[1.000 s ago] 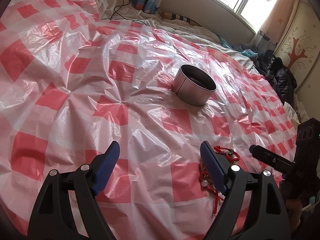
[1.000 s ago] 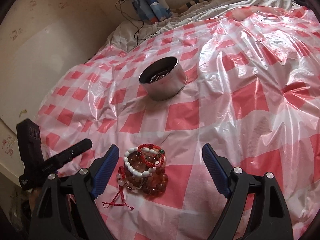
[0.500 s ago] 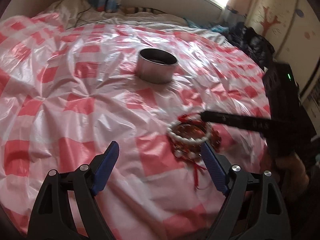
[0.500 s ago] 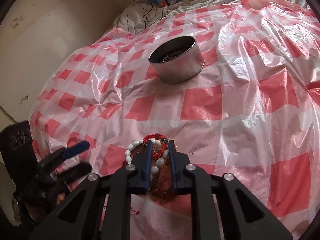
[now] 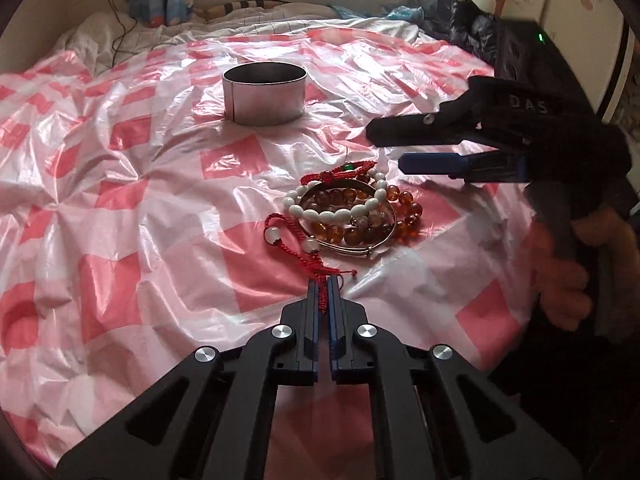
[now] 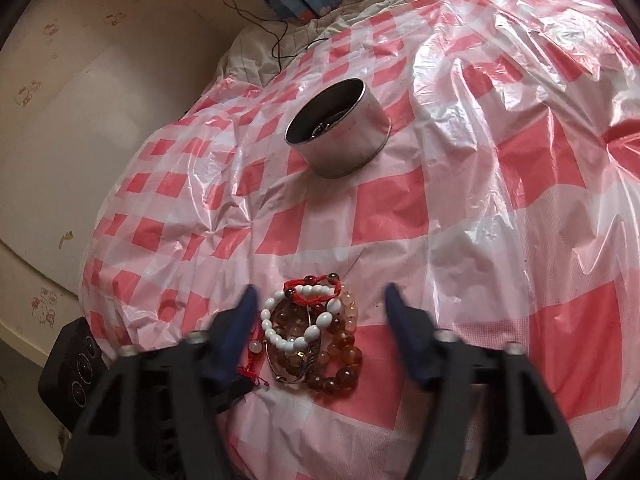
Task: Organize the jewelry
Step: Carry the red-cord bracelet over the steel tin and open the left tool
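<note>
- Left wrist view shows the left gripper [image 5: 324,284] with its blue fingers together, clamped on the tail of a red cord bracelet [image 5: 298,246]; its jaws have just closed.
- That cord runs from the fingers up to the bracelet pile [image 5: 348,212] on the checked plastic sheet [image 5: 160,200].
- In the pile, a white bead bracelet [image 5: 336,210] lies over an amber bead bracelet [image 5: 360,236] and a silver bangle [image 5: 352,251].
- A metal tin [image 5: 265,94] stands upright beyond the pile, well apart from it.
- Right of the pile, the right gripper [image 5: 384,146] hangs just above the sheet, held by a hand [image 5: 568,276].
- In the right wrist view, the right gripper [image 6: 318,304] has its fingers apart on either side of the pile, pressing on nothing; its jaws have just opened.
- Something dark lies inside the tin [image 6: 340,128], but I cannot tell what.
</note>
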### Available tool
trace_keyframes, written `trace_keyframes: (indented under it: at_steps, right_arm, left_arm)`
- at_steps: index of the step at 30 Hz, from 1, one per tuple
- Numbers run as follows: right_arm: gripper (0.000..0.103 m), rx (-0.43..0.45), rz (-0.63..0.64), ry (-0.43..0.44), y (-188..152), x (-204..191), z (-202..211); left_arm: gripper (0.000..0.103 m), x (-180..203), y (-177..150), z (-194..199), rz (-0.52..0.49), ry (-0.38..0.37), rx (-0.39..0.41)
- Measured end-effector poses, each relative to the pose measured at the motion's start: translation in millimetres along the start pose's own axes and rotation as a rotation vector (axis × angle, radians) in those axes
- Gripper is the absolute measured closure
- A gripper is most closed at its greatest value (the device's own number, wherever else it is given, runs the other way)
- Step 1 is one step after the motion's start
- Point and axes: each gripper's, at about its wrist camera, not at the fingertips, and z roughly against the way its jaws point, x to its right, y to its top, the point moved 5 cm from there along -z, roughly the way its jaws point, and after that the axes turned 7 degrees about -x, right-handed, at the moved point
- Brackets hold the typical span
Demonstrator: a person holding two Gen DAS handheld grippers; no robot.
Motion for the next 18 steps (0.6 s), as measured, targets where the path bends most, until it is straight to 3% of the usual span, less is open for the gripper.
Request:
trace_keyframes:
  at_steps: [5, 7, 8, 10, 13, 18]
  right_arm:
    - [0.032, -0.045, -0.012, 0.029, 7.1, 0.1, -17.5]
    - [0.052, -0.067, -0.007, 0.016, 9.6, -0.1, -27.7]
    - [0.056, -0.078, -0.002, 0.006, 10.5, -0.2, -32.8]
    - [0.085, -0.090, 0.003, -0.013, 11.0, 1.4, -38.2]
    - [0.093, -0.061, -0.005, -0.024, 12.7, 5.3, -33.1]
    - [0.093, 0.005, -0.031, 0.005, 17.9, 8.5, -17.6]
  left_arm:
    - [0.099, -27.1, 7.6, 22.0, 0.109, -0.030, 0.085]
    - [0.099, -38.1, 10.4, 25.3, 0.161, -0.036, 0.106]
    - [0.099, -42.6, 11.1, 25.3, 0.184, -0.038, 0.111]
    - [0.099, -47.1, 12.2, 21.9, 0.208, -0.042, 0.105]
    - [0.099, -48.4, 14.7, 19.4, 0.209, -0.038, 0.106]
    - [0.099, -50.2, 17.2, 24.7, 0.211, -0.043, 0.139]
